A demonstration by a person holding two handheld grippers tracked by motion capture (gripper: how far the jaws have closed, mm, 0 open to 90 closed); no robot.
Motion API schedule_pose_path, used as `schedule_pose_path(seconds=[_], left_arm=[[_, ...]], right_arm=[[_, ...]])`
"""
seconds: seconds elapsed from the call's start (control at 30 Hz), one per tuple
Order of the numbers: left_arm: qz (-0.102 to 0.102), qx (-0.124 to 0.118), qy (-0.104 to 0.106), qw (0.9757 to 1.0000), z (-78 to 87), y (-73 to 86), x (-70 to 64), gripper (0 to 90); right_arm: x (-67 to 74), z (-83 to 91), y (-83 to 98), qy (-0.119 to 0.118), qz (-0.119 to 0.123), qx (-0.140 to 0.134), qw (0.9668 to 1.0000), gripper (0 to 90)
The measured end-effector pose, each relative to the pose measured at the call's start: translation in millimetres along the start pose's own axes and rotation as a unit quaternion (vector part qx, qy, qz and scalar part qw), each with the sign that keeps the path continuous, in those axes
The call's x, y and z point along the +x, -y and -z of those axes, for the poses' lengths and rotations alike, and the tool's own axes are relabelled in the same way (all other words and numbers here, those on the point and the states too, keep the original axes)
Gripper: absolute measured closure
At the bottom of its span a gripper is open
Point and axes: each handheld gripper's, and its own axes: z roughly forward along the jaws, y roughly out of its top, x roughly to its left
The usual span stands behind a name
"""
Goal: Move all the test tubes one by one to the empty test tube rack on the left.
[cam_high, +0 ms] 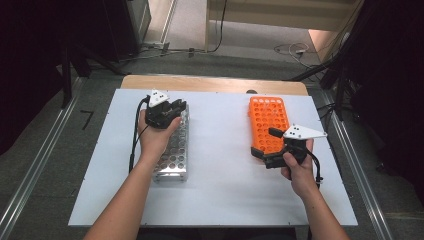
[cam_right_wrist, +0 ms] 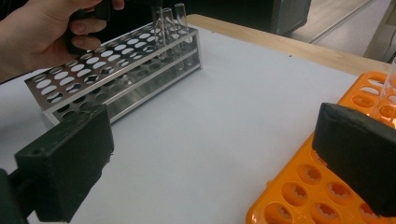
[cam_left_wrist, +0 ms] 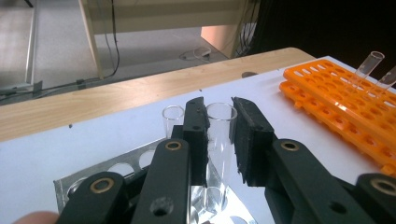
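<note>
A clear test tube (cam_left_wrist: 219,135) stands in the far end of a metal rack (cam_high: 172,155), and my left gripper (cam_high: 177,107) is shut on it, both black pads (cam_left_wrist: 196,135) pressing its sides. A second tube (cam_left_wrist: 172,116) stands just behind the left jaw. In the right gripper view these tubes (cam_right_wrist: 173,23) rise from the rack's far corner under the person's left hand (cam_right_wrist: 42,28). My right gripper (cam_high: 264,143) stands open at the near end of the orange rack (cam_high: 267,117), with nothing between its wide-apart pads (cam_right_wrist: 70,163). Two tubes (cam_left_wrist: 373,65) lean in the orange rack.
Both racks lie on a white board (cam_high: 225,165) over a wooden table (cam_high: 210,82). Bare board separates the racks. Cables trail on the floor beyond the table's far edge, and dark equipment stands at both sides.
</note>
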Motion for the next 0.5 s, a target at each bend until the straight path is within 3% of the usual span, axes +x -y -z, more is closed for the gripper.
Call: schedule_pose_path(seconds=[0.5], left_arm=[[0.007, 0.038, 0.008, 0.9992, -1.9, 2.2, 1.9, 73.3]], right_arm=[[-1.4, -0.2, 0.7, 0.0, -0.004, 0.002, 1.0, 0.0]])
